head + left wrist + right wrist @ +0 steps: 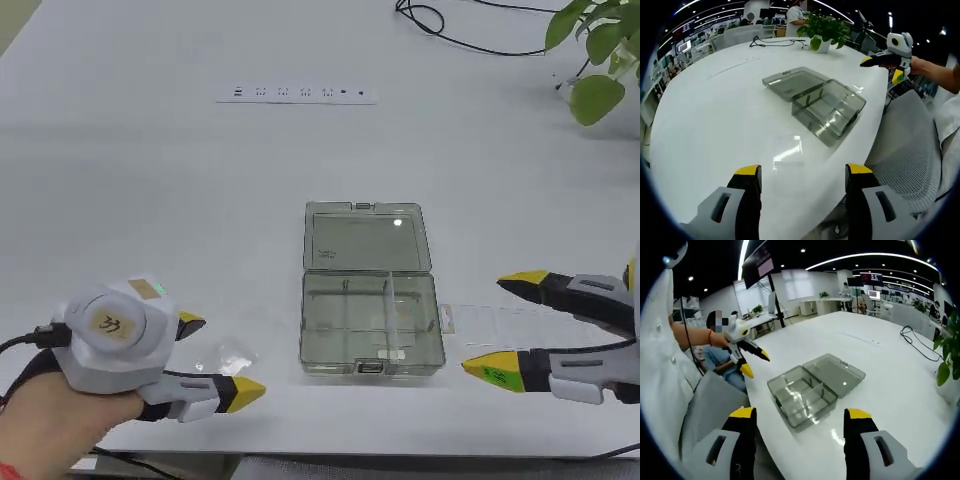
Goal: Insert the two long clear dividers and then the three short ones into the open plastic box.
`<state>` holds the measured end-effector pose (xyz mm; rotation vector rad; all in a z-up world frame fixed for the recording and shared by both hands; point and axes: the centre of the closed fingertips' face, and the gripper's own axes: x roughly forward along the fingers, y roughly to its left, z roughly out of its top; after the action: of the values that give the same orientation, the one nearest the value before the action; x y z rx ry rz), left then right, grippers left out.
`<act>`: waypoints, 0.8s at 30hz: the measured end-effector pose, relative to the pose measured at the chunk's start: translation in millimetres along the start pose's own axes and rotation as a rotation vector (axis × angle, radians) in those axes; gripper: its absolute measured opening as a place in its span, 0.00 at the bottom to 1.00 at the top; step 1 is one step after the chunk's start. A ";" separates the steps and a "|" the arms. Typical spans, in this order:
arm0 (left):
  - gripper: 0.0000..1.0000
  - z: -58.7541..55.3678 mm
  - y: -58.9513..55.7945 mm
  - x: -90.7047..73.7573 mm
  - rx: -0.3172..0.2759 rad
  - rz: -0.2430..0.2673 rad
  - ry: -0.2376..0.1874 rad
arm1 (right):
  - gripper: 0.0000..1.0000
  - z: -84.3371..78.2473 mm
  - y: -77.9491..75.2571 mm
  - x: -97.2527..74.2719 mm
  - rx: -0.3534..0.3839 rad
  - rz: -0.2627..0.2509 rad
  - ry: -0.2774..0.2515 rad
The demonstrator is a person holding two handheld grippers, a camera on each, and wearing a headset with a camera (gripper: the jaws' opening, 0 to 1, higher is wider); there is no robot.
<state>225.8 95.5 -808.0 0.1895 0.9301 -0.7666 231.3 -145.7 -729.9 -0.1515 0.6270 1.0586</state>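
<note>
**Head view.** The open box (345, 330) sits at centre frame on the white surface (150, 180), with its lid (365, 238) folded flat toward the top of the frame. One clear divider (388, 298) stands upright inside the box, running from front to back.

The left claw (218, 358), at lower left, is spread wide. A faint clear piece (228, 362) lies flat on the surface between its yellow tips, and neither tip touches it. The right claw (505, 326), at the right edge, is likewise spread. Clear strips (480, 320) lie flat just beside the box's right wall, in front of the gap between its tips. Their number cannot be told.

A power strip (297, 93) lies at upper centre, a cable (450, 30) at the top and a plant (600, 60) at upper right.

**Left gripper view.** The clear piece lies just ahead of the spread jaws, and the box is beyond it at centre.

**Right gripper view.** The box lies ahead at centre, between the spread jaws, and nothing is held.
</note>
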 end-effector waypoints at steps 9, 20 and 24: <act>0.56 -16.7 10.4 12.1 -0.030 0.040 0.120 | 0.80 -16.0 -0.8 -9.6 -0.061 0.007 -0.025; 0.47 -30.6 15.3 27.2 -0.043 0.076 0.217 | 0.80 -21.5 -0.3 -12.7 -0.058 -0.006 -0.041; 0.44 -31.0 16.6 27.5 -0.025 0.097 0.233 | 0.80 -18.5 -1.2 -14.3 -0.052 -0.015 -0.059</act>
<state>226.6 107.7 -850.9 0.3043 1.1424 -0.6515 220.0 -164.8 -737.4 -0.1697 0.5448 1.0616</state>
